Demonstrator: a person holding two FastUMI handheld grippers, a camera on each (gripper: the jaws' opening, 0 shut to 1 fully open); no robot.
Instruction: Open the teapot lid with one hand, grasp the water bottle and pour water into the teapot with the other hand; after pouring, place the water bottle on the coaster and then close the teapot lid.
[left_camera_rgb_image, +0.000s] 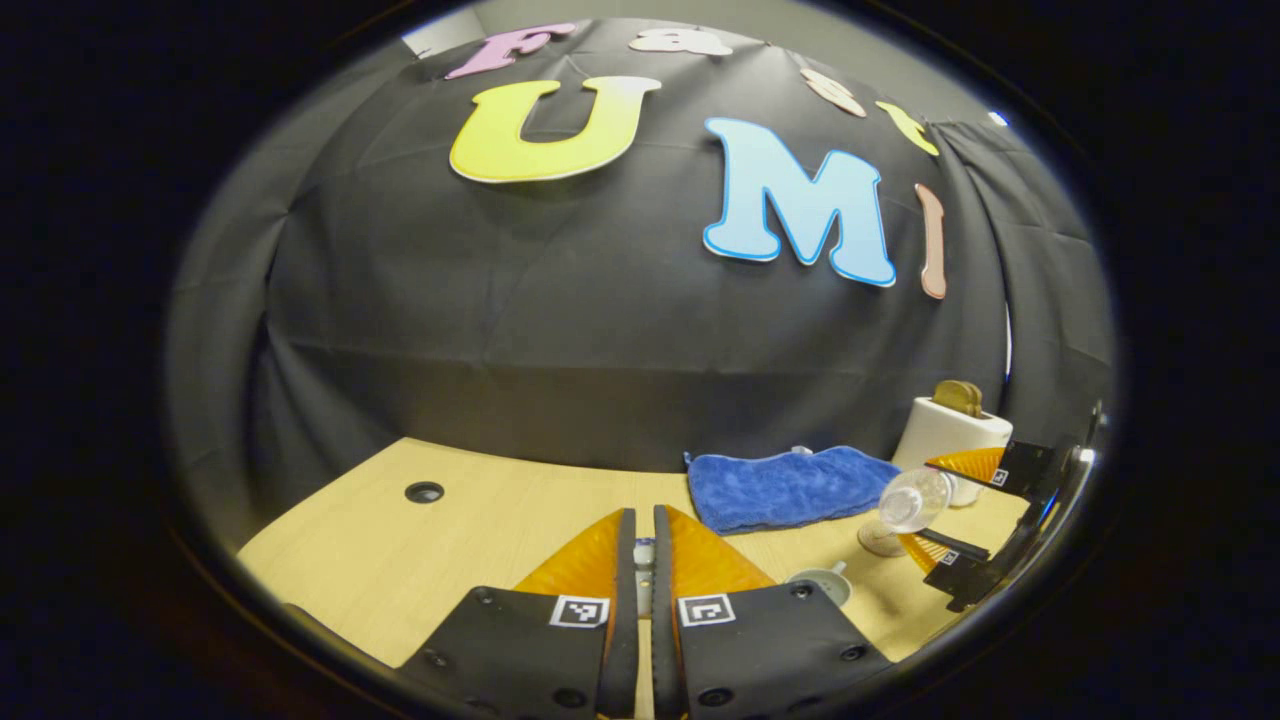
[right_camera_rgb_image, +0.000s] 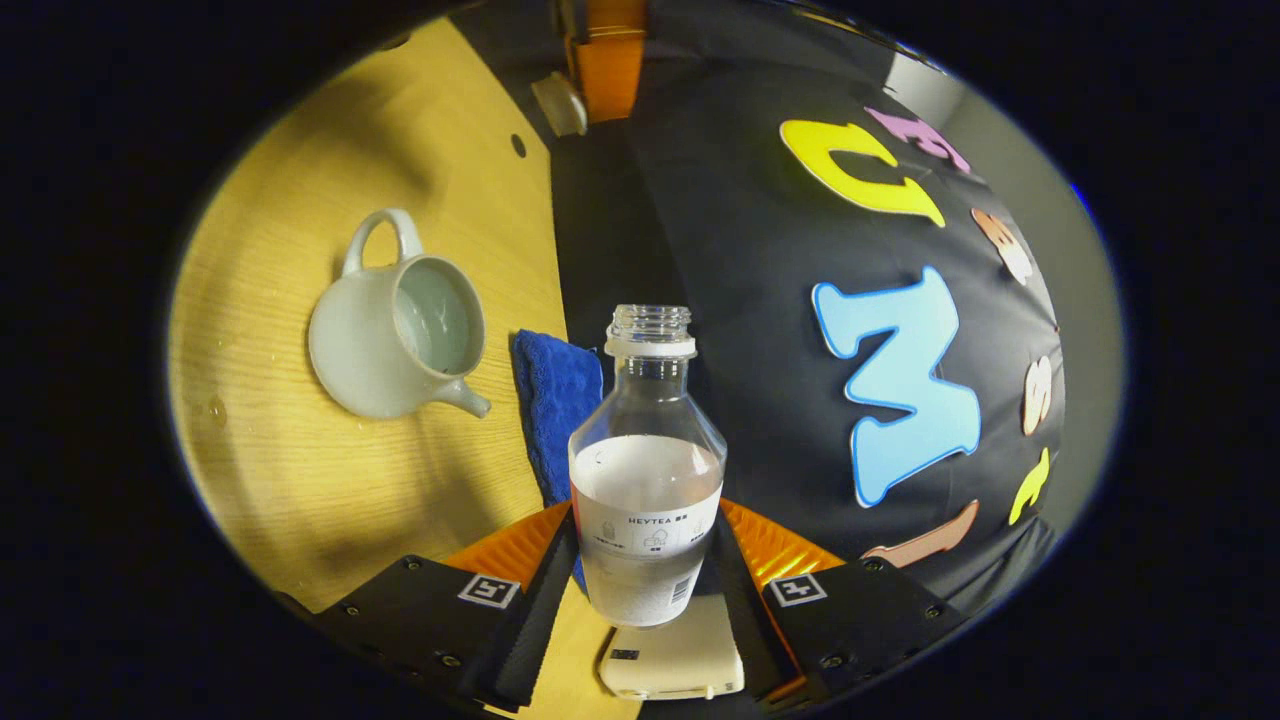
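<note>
- The right tool (right_camera_rgb_image: 648, 570) was clamped on the water bottle (right_camera_rgb_image: 648, 470), 1 finger on each side of its labelled lower body. The bottle had no cap and was roughly half full, so any jolt or extra tilt could have sent water out of the open neck.
- In the right gripper view the bottle's mouth pointed at the booth wall, not at the teapot (right_camera_rgb_image: 395, 340). Seen in the left gripper view, the bottle (left_camera_rgb_image: 912, 500) lay tipped on its side in the right tool (left_camera_rgb_image: 960, 515). If water ran at that angle it would probably have landed on the desk (right_camera_rgb_image: 280, 470) or on the blue towel (right_camera_rgb_image: 556, 400).
- The teapot stood open on the desk with water already in it, its spout just beside the towel's edge. More pouring risked an overflow; how near the rim the level stood was hard to judge.
- A few droplets seemed to lie on the desk near the teapot, which hinted that the stream could miss the opening.
- The left tool (left_camera_rgb_image: 644, 560) had its 2 fingers nearly together, with a small pale object between the tips, probably the lid's knob. I could not tell how firm that hold was; a loose pinch could have let the lid drop.
- A white toaster (left_camera_rgb_image: 945, 435) stood at the desk's far edge behind the towel (left_camera_rgb_image: 790, 485). A wide swing of the bottle could have splashed or struck it.
- A round coaster-like disc (left_camera_rgb_image: 880, 540) seemed to lie under the bottle; a tilted landing there could have tipped it.
</note>
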